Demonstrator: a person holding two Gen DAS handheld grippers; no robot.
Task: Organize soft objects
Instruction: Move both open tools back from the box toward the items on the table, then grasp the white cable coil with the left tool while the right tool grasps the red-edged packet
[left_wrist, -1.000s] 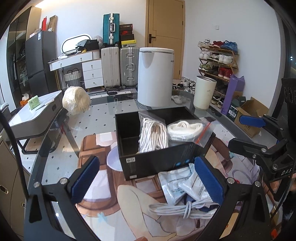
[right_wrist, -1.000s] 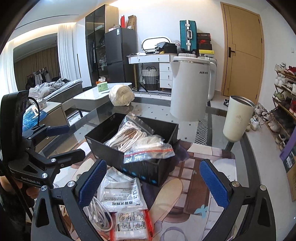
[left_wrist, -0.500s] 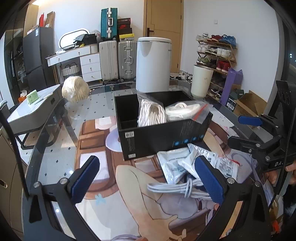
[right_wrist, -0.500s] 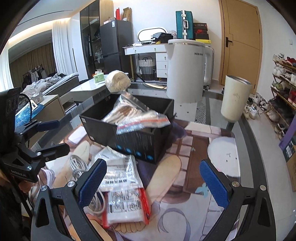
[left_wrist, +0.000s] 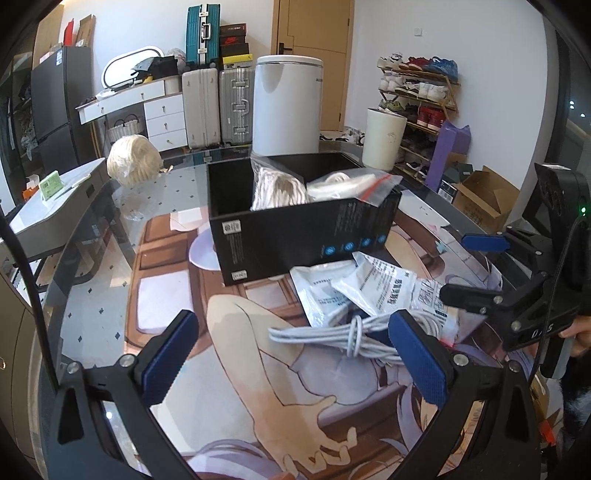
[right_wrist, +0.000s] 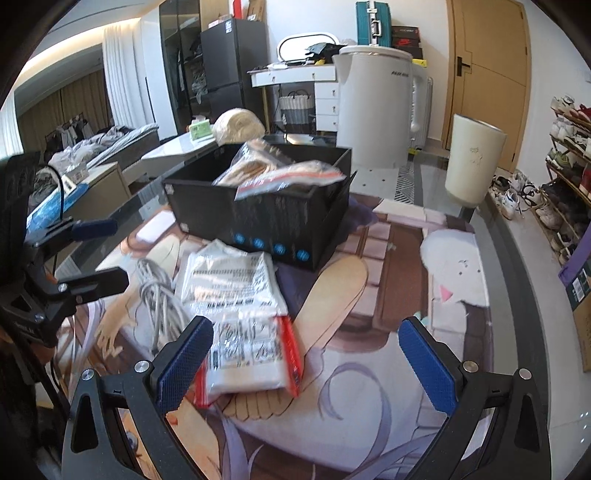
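Black box (left_wrist: 303, 236) on worktop (left_wrist: 92, 325), 2 bagged rope bundles (left_wrist: 280, 186) inside. Flat plastic packets (right_wrist: 231, 280) and coiled white cable (left_wrist: 354, 330) just in front of box. Left tongs (left_wrist: 295, 363) spread, empty. Right tongs (right_wrist: 303, 363) spread, empty, above red-edged packet (right_wrist: 251, 356).

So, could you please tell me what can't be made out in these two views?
- Floor of the black box: hidden by its walls and the bagged ropes, both views.
- Print on the packets: blurred, right view.
- Bundled cable: partly behind the left tool finger, left view.
- Person's hand: cut off at both edges.
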